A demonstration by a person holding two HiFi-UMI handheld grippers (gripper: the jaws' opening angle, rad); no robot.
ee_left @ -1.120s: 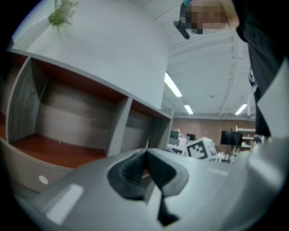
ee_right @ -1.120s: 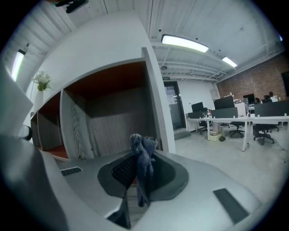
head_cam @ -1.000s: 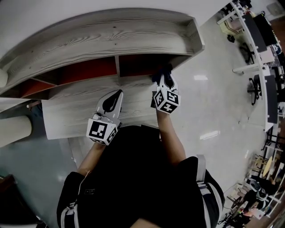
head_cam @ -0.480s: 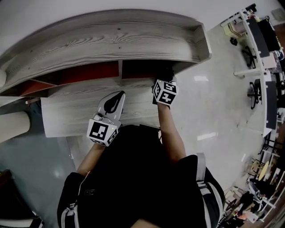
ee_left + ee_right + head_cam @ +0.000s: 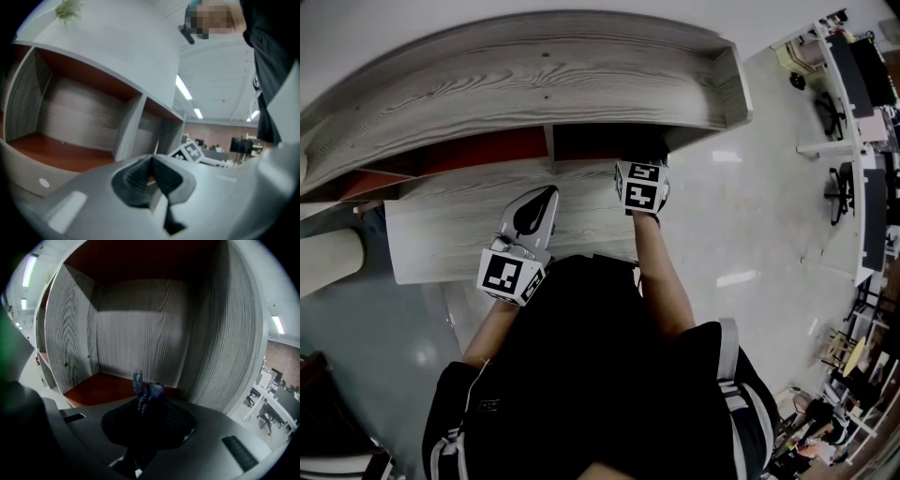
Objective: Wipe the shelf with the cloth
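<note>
From the right gripper (image 5: 145, 401) I see its dark jaws pressed shut on a small crumpled blue cloth (image 5: 143, 391), a tuft of which stands up from between the tips. Those jaws point into the right-hand compartment of a grey wood-grain shelf unit (image 5: 534, 80) with a curved top. Just beyond the cloth is that compartment's red-brown floor (image 5: 101, 387), with grey grained walls at the left, right and back. I cannot tell whether the cloth touches the wood. In the head view only this gripper's black-and-white marker cube (image 5: 639, 186) shows at the mouth of that compartment, with the jaws out of sight under the shelf top. The left gripper (image 5: 151, 169) has its ribbed dark jaws closed tip to tip with nothing between them. It hovers over the pale wood-grain ledge (image 5: 441, 239) that runs along the near side of the shelf unit. It is left of the right gripper and well apart from it. Its view takes in the wider left compartment and the upright grey divider panel (image 5: 129, 129) between the two. The other gripper's marker cube shows to the right past that panel. A blurred green sprig (image 5: 68, 9) sits on the shelf top at far left. The person's black sleeves reach forward to both grippers. To the right, glossy pale floor (image 5: 759, 225) leads to distant desks and chairs (image 5: 848, 103).
</note>
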